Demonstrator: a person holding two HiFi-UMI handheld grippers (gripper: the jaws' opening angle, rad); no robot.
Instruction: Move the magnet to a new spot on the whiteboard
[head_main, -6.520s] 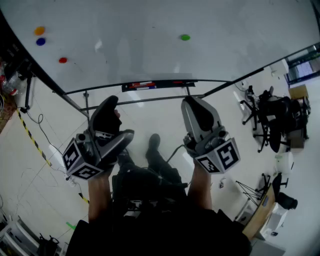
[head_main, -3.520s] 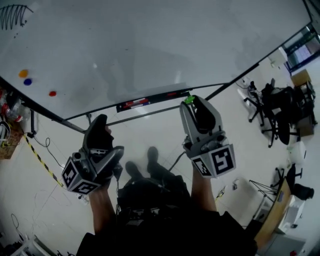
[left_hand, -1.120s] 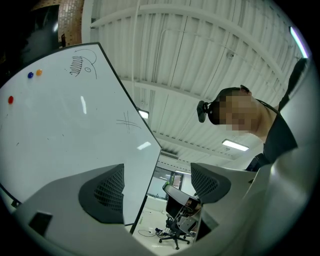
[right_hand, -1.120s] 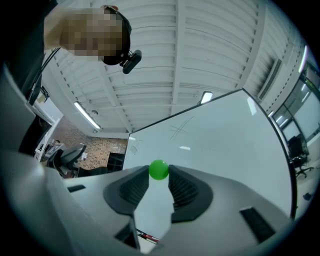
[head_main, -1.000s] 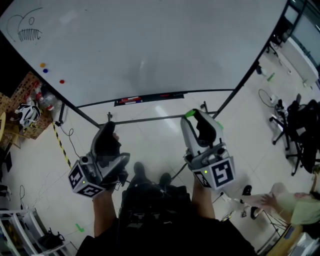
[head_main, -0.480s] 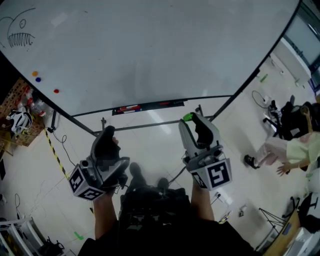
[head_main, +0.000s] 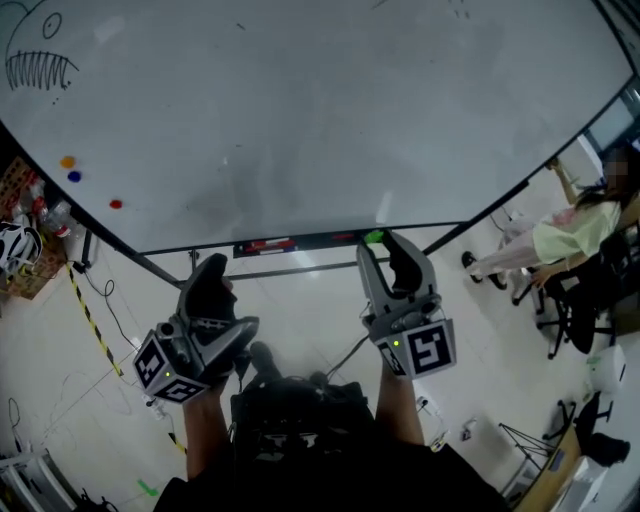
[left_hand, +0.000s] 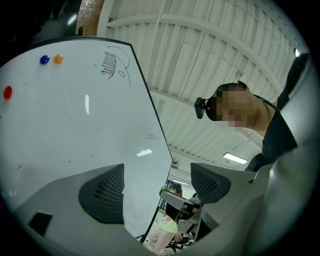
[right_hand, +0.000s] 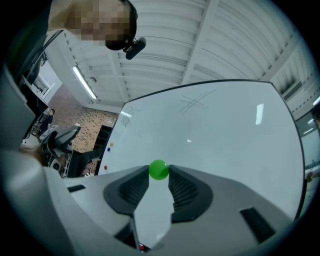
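Note:
The green magnet (right_hand: 159, 169) is a small round ball pinched between the tips of my right gripper (right_hand: 159, 173). In the head view the green magnet (head_main: 374, 237) sits at the right gripper (head_main: 378, 242), just below the whiteboard (head_main: 320, 110), level with its lower edge and off its surface. My left gripper (head_main: 211, 266) hangs lower at the left. In the left gripper view its jaws (left_hand: 157, 187) stand apart with nothing between them, beside the whiteboard (left_hand: 75, 125).
Orange (head_main: 67, 161), blue (head_main: 74, 176) and red (head_main: 115, 204) magnets stick to the board's left part, below a black doodle (head_main: 38, 70). A pen tray (head_main: 290, 243) runs under the board. A person (head_main: 575, 225) and office chairs are at the right.
The green magnet left the board and is now in my right gripper. Over the last second the board has come nearer and fills more of the head view. The person at the right has walked.

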